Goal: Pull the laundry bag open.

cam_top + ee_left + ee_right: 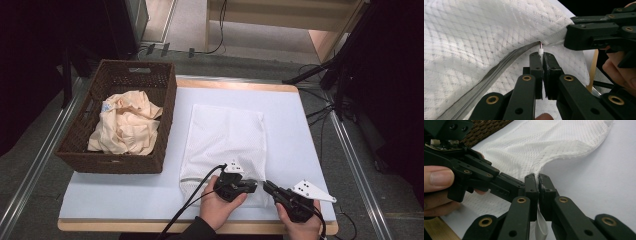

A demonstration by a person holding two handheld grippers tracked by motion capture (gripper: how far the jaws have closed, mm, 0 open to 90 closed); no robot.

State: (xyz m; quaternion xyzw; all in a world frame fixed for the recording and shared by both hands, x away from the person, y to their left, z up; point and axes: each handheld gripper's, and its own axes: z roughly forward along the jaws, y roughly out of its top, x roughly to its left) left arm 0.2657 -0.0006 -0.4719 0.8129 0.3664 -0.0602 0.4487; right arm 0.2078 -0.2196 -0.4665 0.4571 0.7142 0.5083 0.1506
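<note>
The mesh laundry bag (225, 142) lies flat on the bench (125, 192). The zipper pull (540, 51) is clamped by the left gripper (252, 186); the bag corner (541, 176) is pinched by the right gripper (267, 187). Unzipping is in hand; a steady pull along the zipper (491, 77) is judged next.

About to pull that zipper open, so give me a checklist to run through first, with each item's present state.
1. Left gripper shut on the zipper pull: ok.
2. Right gripper shut on the corner of the mesh bag: ok.
3. Zipper track lying free of snags along its visible stretch: ok; its far end, cannot tell.
4. Bag flat on the table, apart from the basket: ok.
5. Garment waiting in the basket: ok.
6. Cables trailing clear of the bag: cannot tell.
</note>
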